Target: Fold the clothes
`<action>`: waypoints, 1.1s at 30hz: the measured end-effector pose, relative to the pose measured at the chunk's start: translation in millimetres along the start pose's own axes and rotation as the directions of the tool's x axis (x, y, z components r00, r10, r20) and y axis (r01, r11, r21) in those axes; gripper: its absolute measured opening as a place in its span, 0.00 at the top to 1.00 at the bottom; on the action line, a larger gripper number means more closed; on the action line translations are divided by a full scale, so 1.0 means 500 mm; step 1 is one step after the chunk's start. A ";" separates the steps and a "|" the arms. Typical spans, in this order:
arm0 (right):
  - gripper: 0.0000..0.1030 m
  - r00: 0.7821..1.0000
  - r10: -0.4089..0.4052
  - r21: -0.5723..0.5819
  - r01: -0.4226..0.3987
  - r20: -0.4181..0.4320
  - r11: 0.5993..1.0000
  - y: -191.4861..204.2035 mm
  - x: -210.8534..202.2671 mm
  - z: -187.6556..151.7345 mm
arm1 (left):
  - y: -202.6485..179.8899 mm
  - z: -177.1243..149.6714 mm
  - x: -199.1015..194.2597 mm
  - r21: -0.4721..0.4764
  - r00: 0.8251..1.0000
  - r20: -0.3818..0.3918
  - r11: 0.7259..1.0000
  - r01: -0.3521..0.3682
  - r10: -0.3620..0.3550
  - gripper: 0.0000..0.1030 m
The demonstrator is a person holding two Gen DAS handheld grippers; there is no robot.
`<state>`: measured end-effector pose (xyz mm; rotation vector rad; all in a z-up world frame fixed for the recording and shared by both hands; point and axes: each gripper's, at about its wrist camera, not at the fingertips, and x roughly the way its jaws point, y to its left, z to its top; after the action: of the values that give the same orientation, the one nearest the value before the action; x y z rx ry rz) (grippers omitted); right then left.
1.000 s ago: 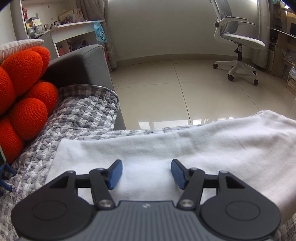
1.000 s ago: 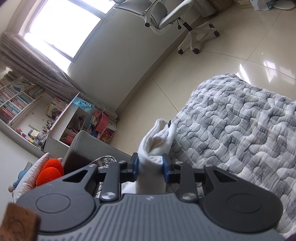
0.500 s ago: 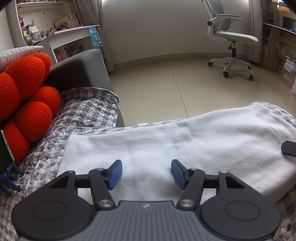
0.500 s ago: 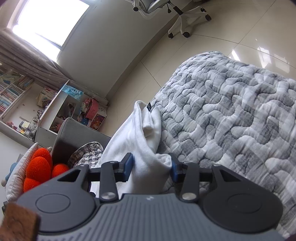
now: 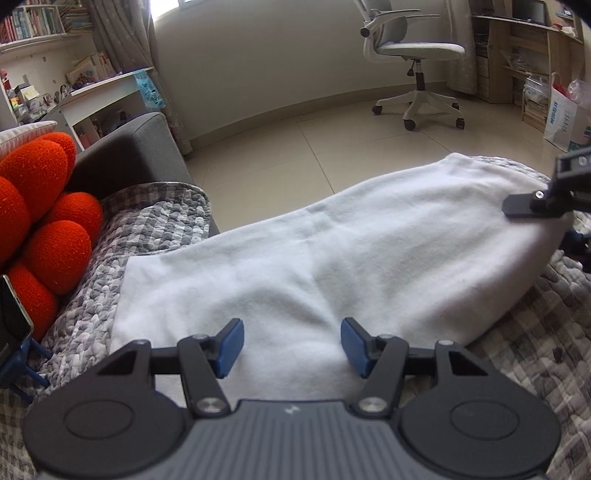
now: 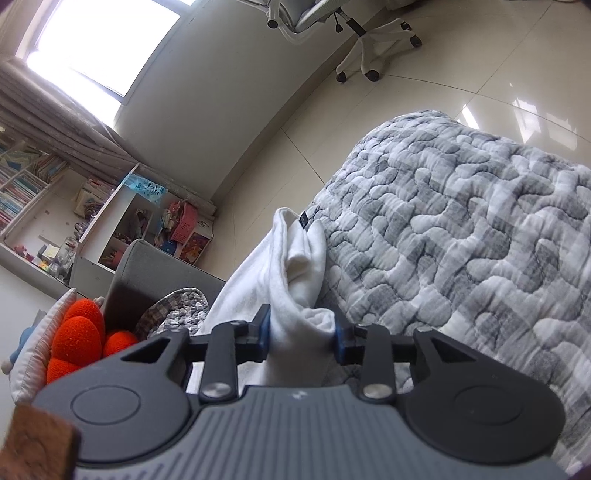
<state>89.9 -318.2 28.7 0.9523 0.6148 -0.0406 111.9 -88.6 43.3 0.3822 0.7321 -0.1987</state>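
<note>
The left claw is hovering open over the white garment, gripping nothing. The right claw has just been closing, and is pinching a bunched fold of it.

My left camera sits just behind my left fingers and looks forward and downward along them, close over the white garment on the grey quilt, with the tiled floor and office chair beyond. My right camera rides behind my right fingers, tilted and rolled, so the quilt fills its right side and the window its upper left. Both views share the garment, the orange cushion, the grey sofa arm and the chair. My right tool's black frame shows at the left view's right edge.
</note>
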 end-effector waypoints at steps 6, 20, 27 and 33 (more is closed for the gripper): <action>0.64 1.000 -0.003 0.044 0.003 -0.008 0.999 -0.011 0.003 -0.002 | -0.012 -0.048 -0.027 0.073 0.997 0.005 0.995 0.070 -0.071 0.42; 0.64 0.999 0.032 0.150 -0.032 -0.001 0.988 -0.031 -0.007 0.001 | 0.030 0.000 -0.030 -0.086 0.990 0.041 0.987 0.137 -0.134 0.41; 0.64 1.000 0.024 0.139 -0.023 -0.006 0.990 -0.022 -0.008 0.002 | 0.017 0.013 0.016 -0.121 0.991 -0.010 0.984 0.128 -0.130 0.41; 0.64 1.000 0.019 0.166 -0.019 -0.001 0.986 -0.019 -0.008 0.000 | 0.062 0.034 0.059 -0.238 0.997 -0.033 0.969 0.063 -0.073 0.41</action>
<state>84.1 -324.6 23.7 1.1195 0.6113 -0.0743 153.2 -68.4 43.0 0.1340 0.8006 -0.1660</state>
